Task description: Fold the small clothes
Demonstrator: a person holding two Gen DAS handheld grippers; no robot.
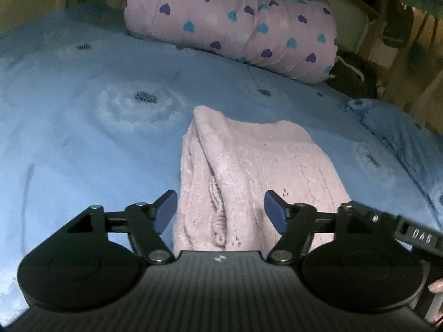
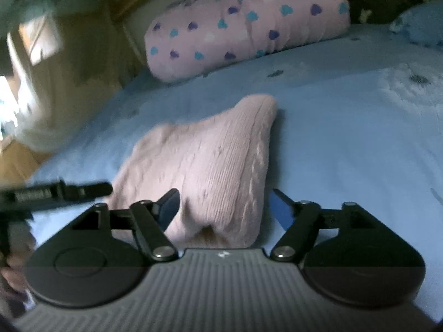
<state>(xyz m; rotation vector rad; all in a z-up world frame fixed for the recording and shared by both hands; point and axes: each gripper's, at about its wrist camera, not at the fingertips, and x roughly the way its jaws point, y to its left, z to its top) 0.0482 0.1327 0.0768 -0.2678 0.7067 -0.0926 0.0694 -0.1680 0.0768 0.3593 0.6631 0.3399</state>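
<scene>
A small pink knitted garment (image 1: 249,171) lies folded on the blue bedsheet (image 1: 83,144). My left gripper (image 1: 220,210) is open, just above the garment's near edge, its jaws wide apart with the cloth showing between them. In the right wrist view the same garment (image 2: 205,166) lies ahead, and my right gripper (image 2: 224,207) is open over its near right corner. Neither gripper holds cloth. The other gripper's black finger (image 2: 69,191) shows at the left of the right wrist view.
A pink quilt roll with blue and purple hearts (image 1: 235,25) lies at the far side of the bed. A dark bundle (image 1: 351,74) and a blue pillow (image 1: 398,127) sit at the right. Wooden slats (image 1: 415,55) stand beyond.
</scene>
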